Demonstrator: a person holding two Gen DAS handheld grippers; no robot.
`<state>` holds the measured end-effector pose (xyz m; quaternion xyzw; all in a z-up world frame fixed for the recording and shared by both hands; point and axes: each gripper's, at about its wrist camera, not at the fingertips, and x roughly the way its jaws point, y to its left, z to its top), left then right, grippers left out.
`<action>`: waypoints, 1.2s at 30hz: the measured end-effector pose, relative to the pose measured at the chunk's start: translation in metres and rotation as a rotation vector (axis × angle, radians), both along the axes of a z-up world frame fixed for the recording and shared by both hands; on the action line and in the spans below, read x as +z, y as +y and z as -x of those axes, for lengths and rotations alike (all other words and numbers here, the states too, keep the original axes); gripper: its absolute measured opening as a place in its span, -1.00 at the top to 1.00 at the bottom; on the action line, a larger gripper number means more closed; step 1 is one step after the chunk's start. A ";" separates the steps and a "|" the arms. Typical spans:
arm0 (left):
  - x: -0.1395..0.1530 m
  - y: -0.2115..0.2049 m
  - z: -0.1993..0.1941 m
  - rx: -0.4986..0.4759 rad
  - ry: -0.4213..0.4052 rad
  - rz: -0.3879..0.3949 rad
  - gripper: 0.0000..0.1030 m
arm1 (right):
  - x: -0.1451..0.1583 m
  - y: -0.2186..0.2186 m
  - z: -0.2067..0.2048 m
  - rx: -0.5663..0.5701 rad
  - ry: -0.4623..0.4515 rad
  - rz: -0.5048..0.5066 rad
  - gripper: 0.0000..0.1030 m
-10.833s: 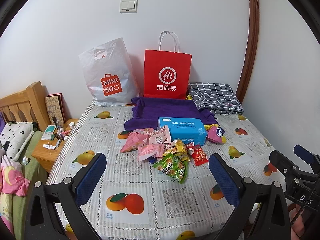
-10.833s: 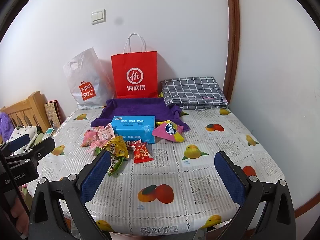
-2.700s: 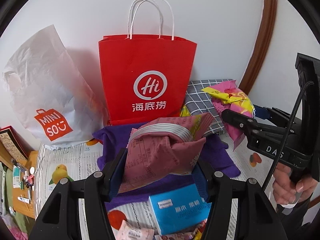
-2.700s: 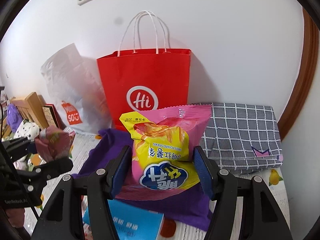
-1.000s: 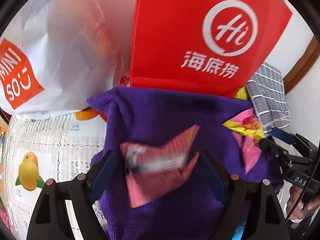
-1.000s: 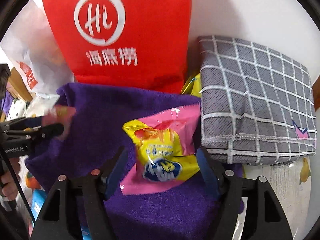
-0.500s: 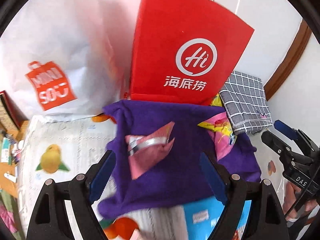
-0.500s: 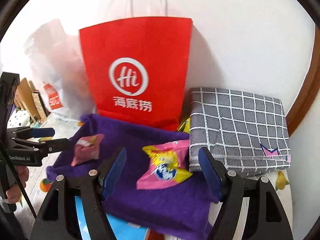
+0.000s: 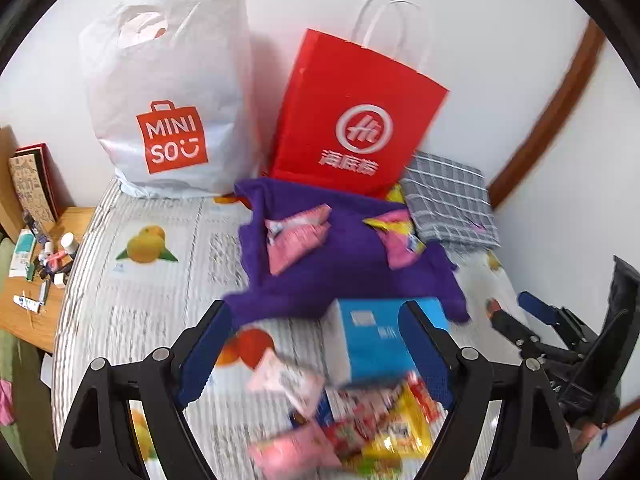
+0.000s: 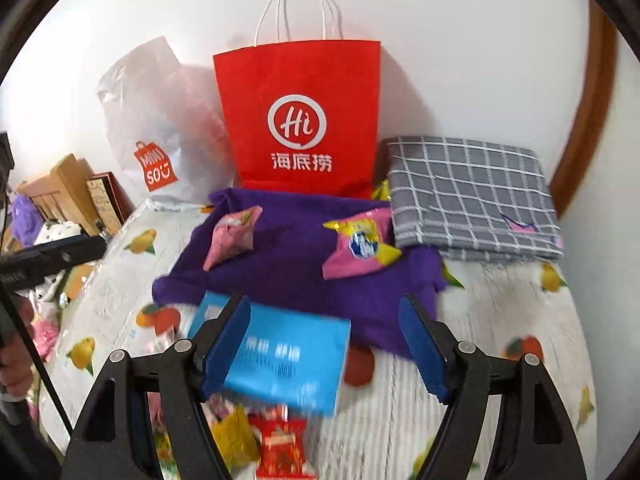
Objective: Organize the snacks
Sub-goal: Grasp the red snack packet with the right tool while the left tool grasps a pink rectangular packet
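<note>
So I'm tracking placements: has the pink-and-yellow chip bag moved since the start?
Yes. The chip bag went from beside the blue box back onto the purple towel, toward the red bag.

Bright, even light; soft shadows on my wall. Fisheye bends edges, dark corners. Motion blur smears foreground.

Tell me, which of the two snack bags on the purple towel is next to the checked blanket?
The pink-and-yellow chip bag, right beside the grey checked blanket. The plain pink packet lies apart, toward the purple towel's other side.
</note>
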<state>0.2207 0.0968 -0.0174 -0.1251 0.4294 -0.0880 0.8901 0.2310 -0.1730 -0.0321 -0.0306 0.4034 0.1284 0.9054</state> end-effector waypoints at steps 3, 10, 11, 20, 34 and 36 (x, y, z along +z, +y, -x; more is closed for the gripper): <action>0.002 -0.001 0.023 -0.001 -0.021 -0.030 -0.62 | 0.001 0.000 0.028 0.001 -0.020 -0.002 -0.48; -0.021 0.008 0.061 -0.012 -0.006 0.031 -0.62 | -0.019 0.002 0.072 0.029 -0.023 -0.019 -0.46; -0.028 0.011 0.066 -0.005 0.002 0.034 -0.62 | -0.025 0.003 0.074 0.033 -0.012 -0.008 -0.39; -0.083 0.028 0.093 0.028 0.086 0.071 -0.62 | -0.094 0.004 0.083 0.076 0.121 -0.044 -0.01; -0.114 0.023 0.106 0.003 0.080 -0.028 -0.62 | -0.136 0.008 0.071 0.105 0.120 -0.006 0.16; -0.114 0.018 0.105 -0.018 0.068 -0.052 -0.62 | -0.134 0.000 0.075 0.086 0.091 0.029 0.16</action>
